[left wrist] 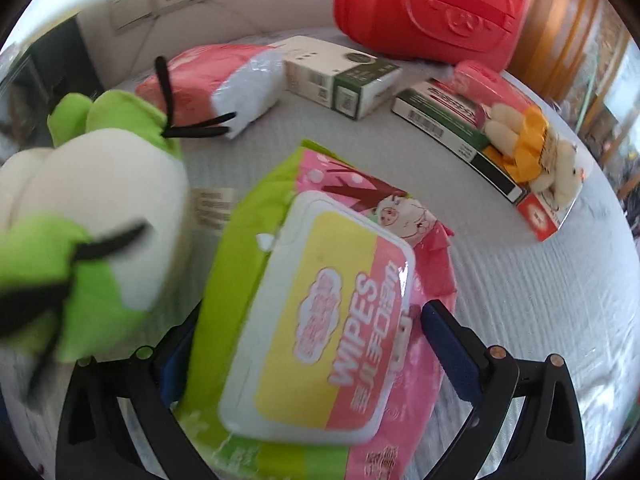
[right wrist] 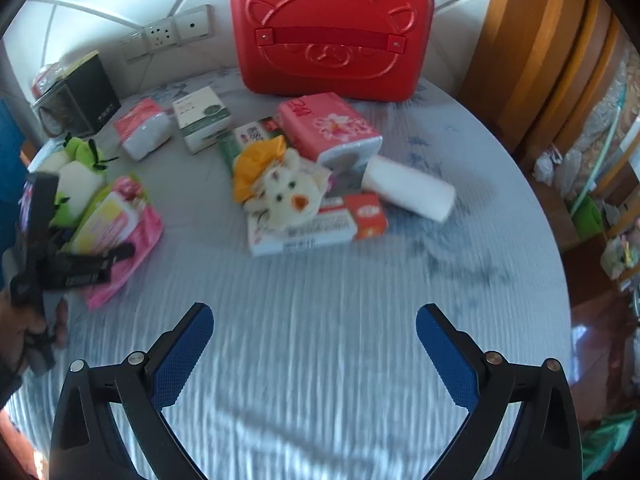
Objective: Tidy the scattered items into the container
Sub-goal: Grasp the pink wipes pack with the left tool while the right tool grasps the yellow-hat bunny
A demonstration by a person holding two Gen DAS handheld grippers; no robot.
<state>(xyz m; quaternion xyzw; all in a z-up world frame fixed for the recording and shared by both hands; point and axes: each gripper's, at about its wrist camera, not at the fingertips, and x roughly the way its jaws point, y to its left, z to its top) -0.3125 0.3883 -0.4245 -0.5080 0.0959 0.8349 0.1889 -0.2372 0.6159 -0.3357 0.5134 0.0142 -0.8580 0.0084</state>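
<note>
A pink and green wipes pack (left wrist: 320, 320) lies between the jaws of my left gripper (left wrist: 304, 332), which stand wide on either side of it; I cannot tell if the blue pads (left wrist: 452, 344) touch it. It also shows in the right wrist view (right wrist: 116, 220), with the left gripper (right wrist: 80, 264) over it. My right gripper (right wrist: 314, 336) is open and empty above the grey bedsheet (right wrist: 320, 280). The red bear suitcase (right wrist: 332, 28) stands shut at the back, also in the left wrist view (left wrist: 432, 8).
A green and white plush (left wrist: 80, 208) lies left of the wipes. Tissue packs (right wrist: 328, 128), boxes (right wrist: 202, 120), a small plush (right wrist: 284, 188) on a flat box, and a white roll (right wrist: 408, 188) lie mid-bed. A black box (right wrist: 76, 96) sits far left. Wooden furniture (right wrist: 540, 60) stands right.
</note>
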